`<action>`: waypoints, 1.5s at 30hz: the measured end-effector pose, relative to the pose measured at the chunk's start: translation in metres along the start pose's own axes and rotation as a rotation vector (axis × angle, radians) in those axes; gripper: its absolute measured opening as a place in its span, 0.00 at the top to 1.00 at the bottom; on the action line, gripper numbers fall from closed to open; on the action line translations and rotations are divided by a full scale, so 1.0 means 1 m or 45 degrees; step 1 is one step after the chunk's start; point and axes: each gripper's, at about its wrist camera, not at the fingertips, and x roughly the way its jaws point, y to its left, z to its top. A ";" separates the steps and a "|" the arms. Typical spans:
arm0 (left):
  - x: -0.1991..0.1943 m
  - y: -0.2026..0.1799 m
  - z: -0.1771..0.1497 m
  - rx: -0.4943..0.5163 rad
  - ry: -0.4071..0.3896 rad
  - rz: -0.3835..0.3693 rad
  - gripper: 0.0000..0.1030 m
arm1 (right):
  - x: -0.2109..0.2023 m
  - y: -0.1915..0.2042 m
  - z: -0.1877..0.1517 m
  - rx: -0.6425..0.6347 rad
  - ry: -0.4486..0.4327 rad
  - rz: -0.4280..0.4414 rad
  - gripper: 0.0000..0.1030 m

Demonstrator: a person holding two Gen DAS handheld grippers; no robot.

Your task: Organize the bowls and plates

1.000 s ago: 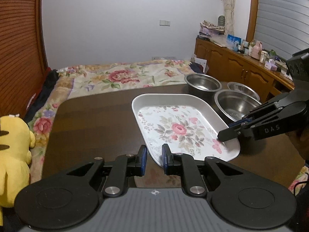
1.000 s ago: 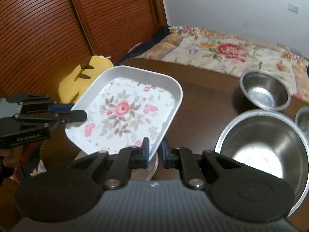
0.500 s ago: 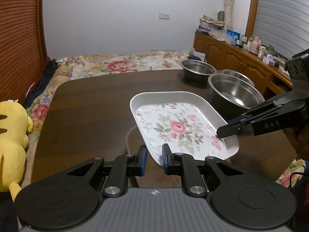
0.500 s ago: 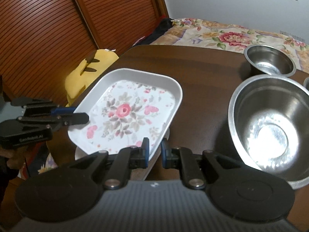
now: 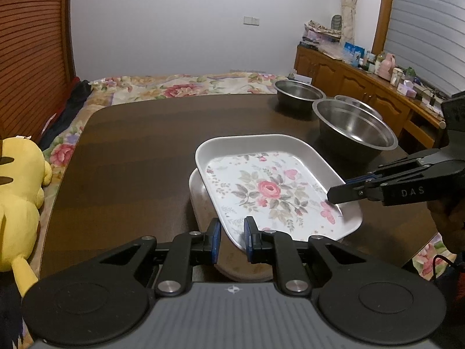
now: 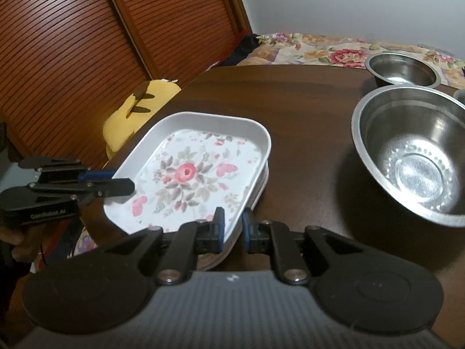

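Enamel-white and rectangular with rounded corners, the floral tray (image 5: 273,186) carries a pink rose print on its flat floor and a smooth raised rim. We hold it by two edges: the left gripper (image 5: 231,237) is clamped on the near rim straight ahead of its blue-padded fingers, and the right gripper (image 6: 232,225) is pinched on another rim, its black jaws drawn tight over the thin metal.

Beneath the tray, just past the left claw's tips, lies a second tray (image 5: 200,200), plain and pale; the floral one sits tilted over it, and we cannot tell whether they touch.

Beyond the right claw and off to its right stands a large steel bowl (image 6: 412,157), polished, with a ring of dimples round its base. A smaller steel bowl (image 6: 402,69) sits farther off on the dark wooden table (image 6: 305,99).

Only the left view shows a third bowl rim (image 5: 359,104) behind the large one, and the cluttered sideboard (image 5: 363,81). Both views catch the yellow plush toy (image 6: 136,116) by the table's edge; the right view alone shows the slatted wooden doors (image 6: 87,43).
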 end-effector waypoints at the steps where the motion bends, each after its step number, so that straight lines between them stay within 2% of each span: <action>1: 0.000 0.000 -0.001 -0.002 -0.001 0.002 0.82 | 0.000 0.000 -0.001 0.001 -0.007 -0.002 0.86; 5: 0.003 0.002 -0.008 -0.036 -0.012 0.007 0.82 | 0.000 0.010 -0.013 -0.050 -0.089 -0.045 0.86; 10: 0.006 -0.002 -0.010 -0.038 -0.025 0.015 0.82 | 0.003 0.015 -0.032 -0.026 -0.217 -0.093 0.86; 14: 0.005 -0.001 -0.009 -0.056 -0.032 0.008 0.82 | 0.003 0.018 -0.034 -0.038 -0.268 -0.129 0.85; 32: 0.007 0.019 -0.018 -0.153 -0.060 0.002 0.78 | 0.002 0.014 -0.046 0.005 -0.332 -0.125 0.84; 42: -0.003 0.013 0.002 -0.115 -0.127 0.003 0.70 | 0.002 0.017 -0.050 0.016 -0.350 -0.136 0.84; 45: -0.001 0.004 0.013 -0.093 -0.155 -0.015 0.66 | -0.005 0.015 -0.050 0.017 -0.386 -0.141 0.84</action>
